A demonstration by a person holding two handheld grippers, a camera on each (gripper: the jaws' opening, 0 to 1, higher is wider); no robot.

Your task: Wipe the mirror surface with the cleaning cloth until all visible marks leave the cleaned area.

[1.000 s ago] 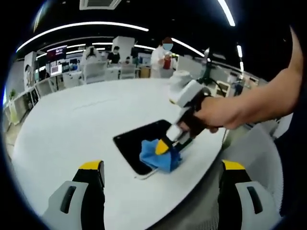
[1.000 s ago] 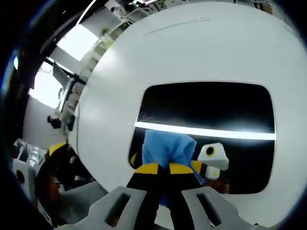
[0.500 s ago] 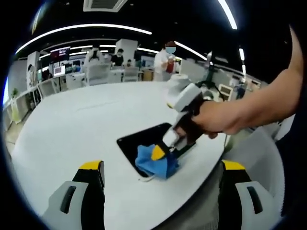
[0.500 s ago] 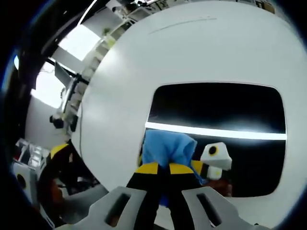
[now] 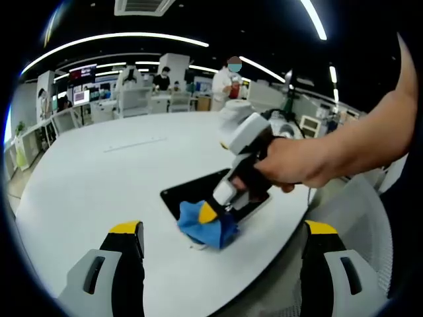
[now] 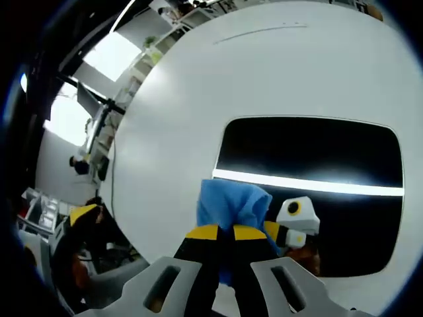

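Centrally, the mirror [image 6: 310, 191] lies flat on the round white desk [image 6: 198, 99], a dark rounded rectangle whose glass carries a bright reflected light strip. In the left gripper view the mirror [image 5: 198, 191] sits near the desk [image 5: 92, 178] edge closest to the person. A blue cleaning cloth [image 6: 231, 201] rests bunched on the mirror's near left corner, spilling slightly onto the desk; in the left gripper view the cleaning cloth [image 5: 201, 224] covers that same corner. The right gripper [image 6: 220, 232] has its yellow-tipped fingers pressed together on the cloth, pinning it to the glass, with the gripper's own reflection just beside the cloth. From the left gripper view, the right gripper [image 5: 210, 212] slants down from a hand [image 5: 297, 162] reaching in from the right, partly hiding the mirror's far end. The left gripper [image 5: 225, 231] hangs apart from the mirror with its fingers spread wide, grasping nothing. Beyond the desk, office desks, monitors and standing people [image 5: 228, 82] occupy the background under curved ceiling lights.
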